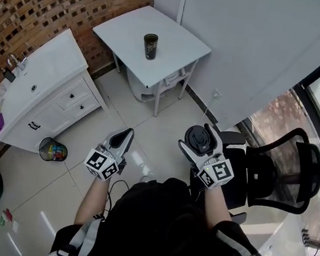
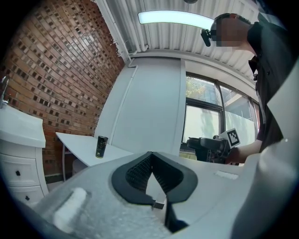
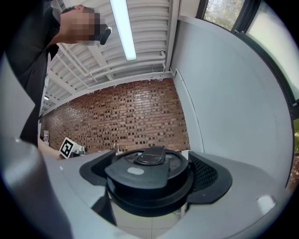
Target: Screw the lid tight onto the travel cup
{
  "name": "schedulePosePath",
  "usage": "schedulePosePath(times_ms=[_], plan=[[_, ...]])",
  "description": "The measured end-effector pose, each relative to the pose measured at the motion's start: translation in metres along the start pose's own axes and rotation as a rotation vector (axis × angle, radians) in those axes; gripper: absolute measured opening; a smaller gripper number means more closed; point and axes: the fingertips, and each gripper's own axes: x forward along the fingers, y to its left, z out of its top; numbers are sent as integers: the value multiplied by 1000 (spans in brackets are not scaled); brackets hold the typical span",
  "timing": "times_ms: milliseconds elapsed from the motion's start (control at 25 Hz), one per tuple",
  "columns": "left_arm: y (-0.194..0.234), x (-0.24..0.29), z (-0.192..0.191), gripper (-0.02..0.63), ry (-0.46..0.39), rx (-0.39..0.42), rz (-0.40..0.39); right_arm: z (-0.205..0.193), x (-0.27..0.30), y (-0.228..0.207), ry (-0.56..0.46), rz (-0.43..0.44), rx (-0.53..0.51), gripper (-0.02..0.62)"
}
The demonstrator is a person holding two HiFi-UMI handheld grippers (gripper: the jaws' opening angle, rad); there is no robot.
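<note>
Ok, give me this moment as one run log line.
left tool: shut, empty | right tool: shut on lid | travel cup: upright on table, untouched | stage: lid not yet on cup

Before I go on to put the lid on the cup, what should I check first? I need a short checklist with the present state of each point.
1. Lid gripped by the right gripper, jaws on its sides: ok.
2. Lid top side up, about level: ok.
3. Travel cup upright on the white table, mouth uncovered: ok.
4. Cup within reach: not ok, it stands far ahead of both grippers.
5. Left gripper ready to steady the cup: not ok, jaws shut, empty.
6. Lid's thread: cannot tell, hidden underneath.
</note>
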Motion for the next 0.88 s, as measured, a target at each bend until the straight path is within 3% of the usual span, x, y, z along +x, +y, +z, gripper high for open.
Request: schedulePosePath(times_ms=[240, 560, 880], plan=[[7, 6, 0, 2, -9, 7, 55, -3, 31, -14, 18, 90, -6, 479], [32, 9, 21, 2, -67, -3, 187, 11, 77, -35, -4, 217, -25, 479], [32, 33, 16, 2, -48, 18, 216, 15, 98, -45, -5, 298, -27, 479]])
